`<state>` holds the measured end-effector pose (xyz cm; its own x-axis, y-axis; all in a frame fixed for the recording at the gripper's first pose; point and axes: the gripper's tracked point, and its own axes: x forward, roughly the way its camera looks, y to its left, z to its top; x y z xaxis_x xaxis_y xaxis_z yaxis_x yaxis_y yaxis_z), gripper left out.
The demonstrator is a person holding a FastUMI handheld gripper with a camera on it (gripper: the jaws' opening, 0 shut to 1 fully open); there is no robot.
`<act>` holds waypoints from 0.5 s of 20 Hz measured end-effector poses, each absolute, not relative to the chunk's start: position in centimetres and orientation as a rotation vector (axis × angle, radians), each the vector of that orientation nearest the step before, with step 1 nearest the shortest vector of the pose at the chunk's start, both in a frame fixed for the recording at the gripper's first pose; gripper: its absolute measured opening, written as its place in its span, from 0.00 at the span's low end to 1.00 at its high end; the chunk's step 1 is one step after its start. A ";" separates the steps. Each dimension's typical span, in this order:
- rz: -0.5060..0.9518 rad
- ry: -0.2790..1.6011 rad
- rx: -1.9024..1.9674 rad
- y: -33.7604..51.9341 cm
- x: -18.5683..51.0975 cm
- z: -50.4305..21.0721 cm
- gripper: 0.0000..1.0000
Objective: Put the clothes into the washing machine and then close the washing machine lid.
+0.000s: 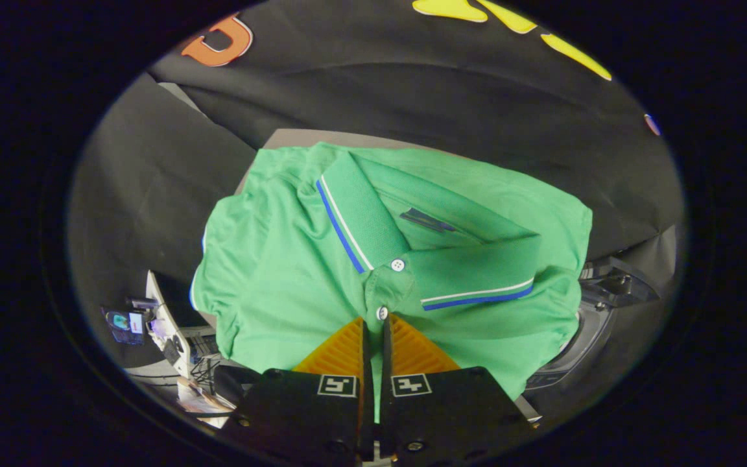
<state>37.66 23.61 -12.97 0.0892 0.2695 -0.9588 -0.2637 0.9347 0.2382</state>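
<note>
We are looking along the gripper (374, 324) at a green polo shirt (296, 272) that is taking up the middle of the frame. The two fingers are rising from the bottom centre and are drawn almost together, with a thin fold of the shirt's button placket pinched between them — the green fabric is showing through the narrow slit that is left. A white button (382, 313) is sitting right at the fingertips, and a second white button (397, 264) is lying just beyond it, at the base of the collar.

The collar (360, 214) is spreading out in two flaps, one running toward the upper left and the other toward the right, each edged with a white and a blue stripe. Inside the neck opening, above centre, a small dark label (426, 220) is showing; we cannot read it. The shirt is hanging loosely around the fingers, its fabric bunching at the left and at the right.

Behind the shirt, at the lower right of the frame, part of the washing machine (587, 337) is peeking out — a dark curved rim with a clear piece (616, 282) above it, possibly the lid, though we cannot tell. At the lower left, some cluttered equipment (159, 324) is standing against the dark cloth wall (153, 181).
</note>
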 end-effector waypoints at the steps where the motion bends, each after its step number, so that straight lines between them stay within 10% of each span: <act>1: 0.404 1.424 0.014 23.6 37.6 -12.2 0.07; 10: 0.431 1.321 0.159 22.2 38.2 -6.5 0.07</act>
